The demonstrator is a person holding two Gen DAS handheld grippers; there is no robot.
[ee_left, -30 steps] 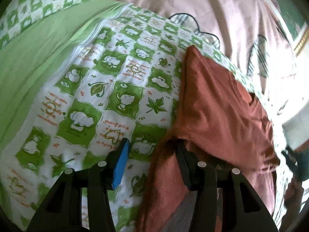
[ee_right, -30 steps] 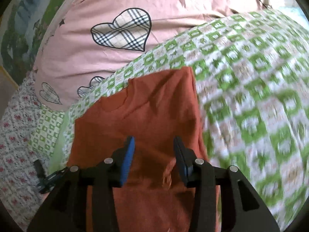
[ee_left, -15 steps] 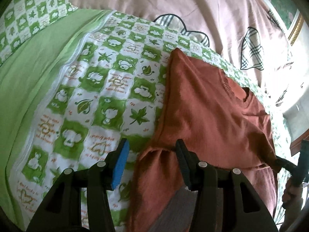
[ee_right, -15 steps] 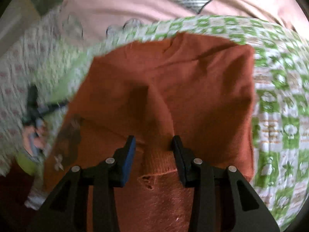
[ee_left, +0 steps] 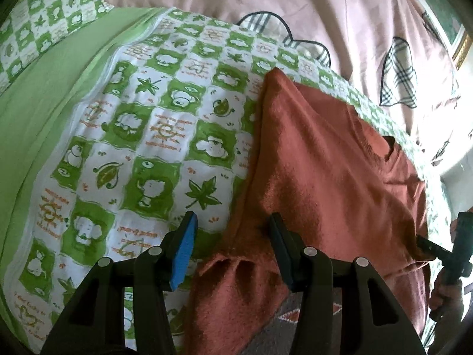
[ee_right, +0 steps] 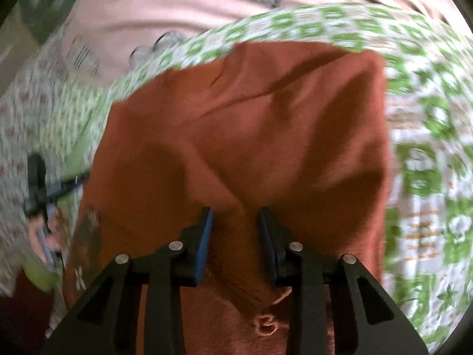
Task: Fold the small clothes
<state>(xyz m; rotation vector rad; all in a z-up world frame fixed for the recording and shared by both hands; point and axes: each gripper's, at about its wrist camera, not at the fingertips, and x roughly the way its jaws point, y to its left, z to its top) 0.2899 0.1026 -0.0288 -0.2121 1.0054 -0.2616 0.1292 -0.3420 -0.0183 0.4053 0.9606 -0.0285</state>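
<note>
My right hand-held gripper [ee_right: 235,230] has narrowed over the last second and now stands with a raised ridge of the rust-red sweater [ee_right: 266,136] between its pads, the gap part-closed; whether the pads actually bite the cloth I cannot tell. My left hand-held gripper [ee_left: 232,241] remains spread wide at the sweater's [ee_left: 325,171] left border, one pad over the checked bedspread [ee_left: 153,136], the other on the cloth. Compared with a second ago, the right view has closed in and the fabric under it has gathered into folds, which I judge as the start of a fold. The sweater lies on the bed. Only the left view shows the neckline, the plain green sheet [ee_left: 44,112] and the pink heart-print cover [ee_left: 325,9]. Only the right view, which is motion-blurred, shows the loose yarn [ee_right: 267,322] at the hem.
</note>
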